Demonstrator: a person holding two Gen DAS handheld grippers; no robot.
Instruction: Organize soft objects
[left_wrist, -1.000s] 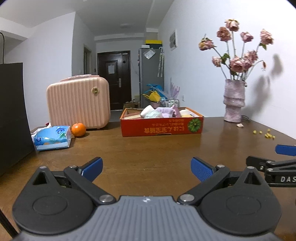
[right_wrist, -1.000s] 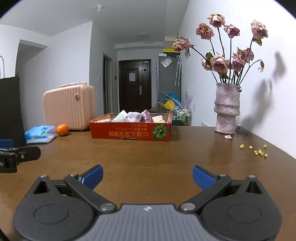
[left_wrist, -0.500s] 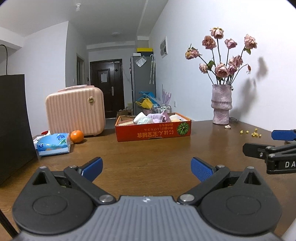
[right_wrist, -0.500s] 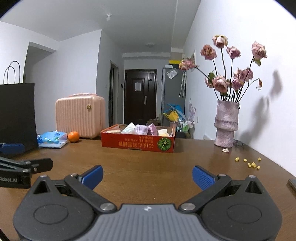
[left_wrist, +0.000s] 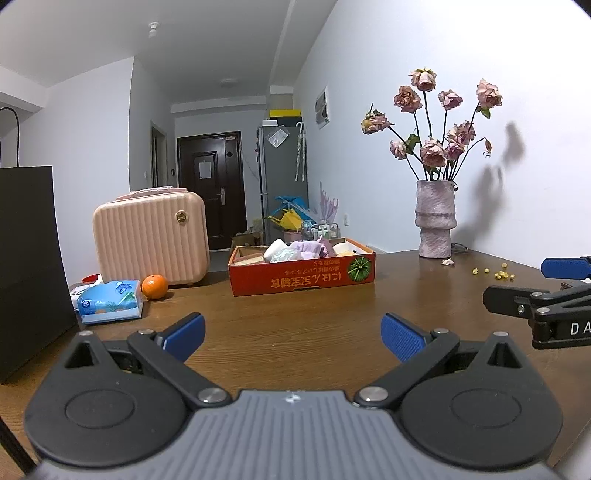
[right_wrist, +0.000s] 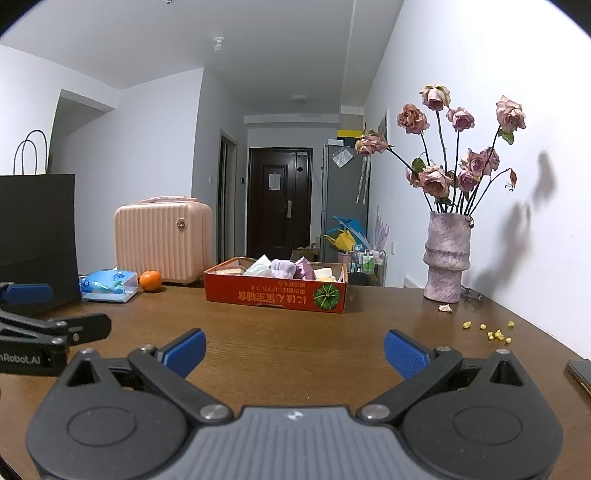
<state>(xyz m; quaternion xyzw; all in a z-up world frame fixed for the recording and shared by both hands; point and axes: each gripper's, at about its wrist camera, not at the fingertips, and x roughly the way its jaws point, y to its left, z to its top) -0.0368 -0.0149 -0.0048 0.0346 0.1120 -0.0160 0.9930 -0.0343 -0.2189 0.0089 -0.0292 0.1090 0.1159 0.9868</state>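
Note:
A low red cardboard box (left_wrist: 302, 276) (right_wrist: 275, 293) stands far across the brown table, filled with several soft items: white, mint and purple bundles (left_wrist: 295, 250) (right_wrist: 282, 267). My left gripper (left_wrist: 293, 336) is open over the near part of the table, nothing between its blue pads. My right gripper (right_wrist: 294, 352) is open too and holds nothing. Each gripper shows at the edge of the other's view, the right one (left_wrist: 543, 299) to the right of the left, the left one (right_wrist: 44, 325) level beside it. Both are well short of the box.
A blue tissue pack (left_wrist: 110, 302) and an orange (left_wrist: 154, 287) lie left of the box, before a pink ribbed case (left_wrist: 149, 238). A black paper bag (left_wrist: 29, 266) stands at far left. A vase of dried roses (left_wrist: 435, 221) stands by the wall, yellow crumbs (right_wrist: 495, 332) nearby.
Both grippers have drawn back from the box and tilted upward, so the box looks smaller and more ceiling shows. Both stay open and empty.

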